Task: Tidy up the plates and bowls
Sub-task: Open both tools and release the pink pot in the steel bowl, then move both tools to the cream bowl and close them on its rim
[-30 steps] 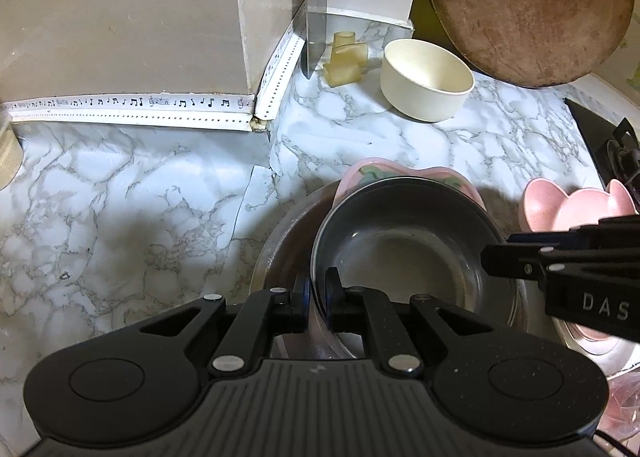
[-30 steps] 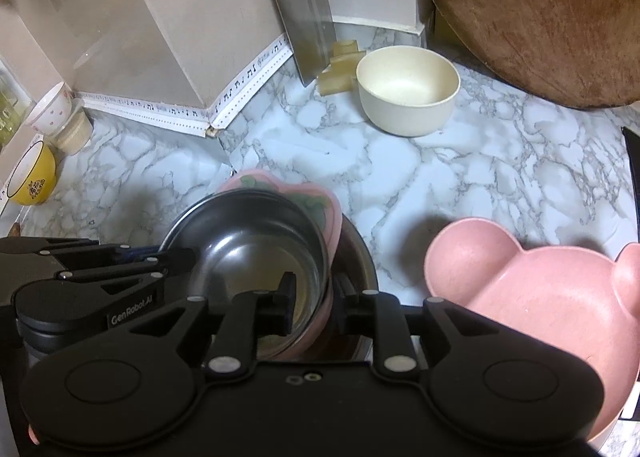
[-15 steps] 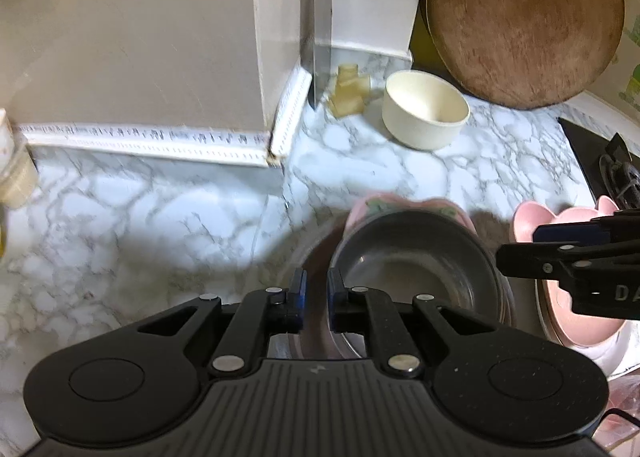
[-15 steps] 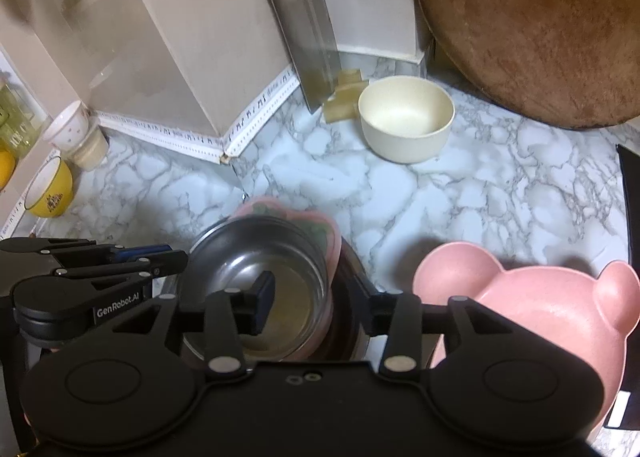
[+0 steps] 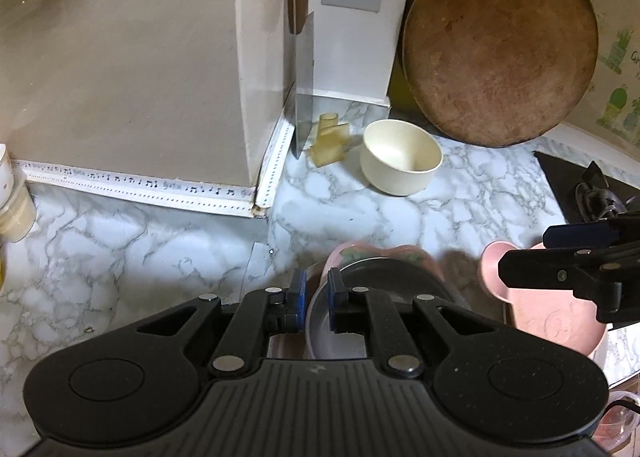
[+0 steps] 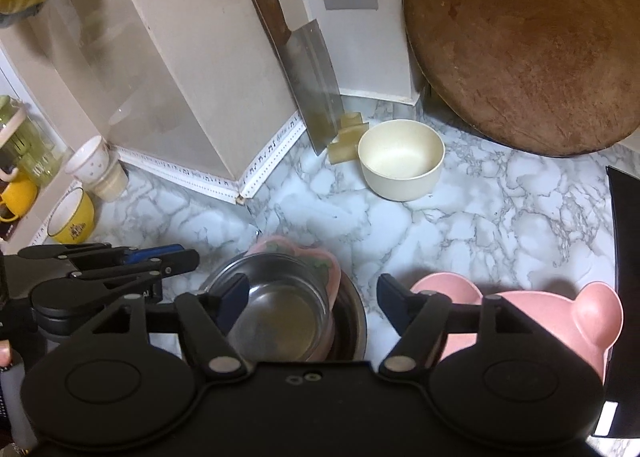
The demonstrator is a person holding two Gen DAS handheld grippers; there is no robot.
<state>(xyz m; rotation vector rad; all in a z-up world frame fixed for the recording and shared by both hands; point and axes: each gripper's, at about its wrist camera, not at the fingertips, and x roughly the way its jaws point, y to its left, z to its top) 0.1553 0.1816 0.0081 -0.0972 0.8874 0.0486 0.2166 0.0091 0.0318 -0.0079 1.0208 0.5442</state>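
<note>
A small steel bowl sits nested in a pink flower-shaped plate, which lies in a wider steel bowl on the marble counter. My right gripper hangs above this stack's right side. Its jaws are opening wide and its pads touch nothing. My left gripper is shut to a thin slit just above the small bowl's left rim, gripping nothing. A pink bear-shaped plate lies to the right. A cream bowl stands farther back.
A cleaver leans on the wall corner beside yellowish blocks. A round wooden board leans at the back right. A yellow mug and a white cup stand at the left. A black stove edge borders the right.
Both grippers have risen away from the stack, which stays on the counter. The right jaws have spread from a grip on the rims to wide apart. The left gripper has come off the steel bowl's rim.
</note>
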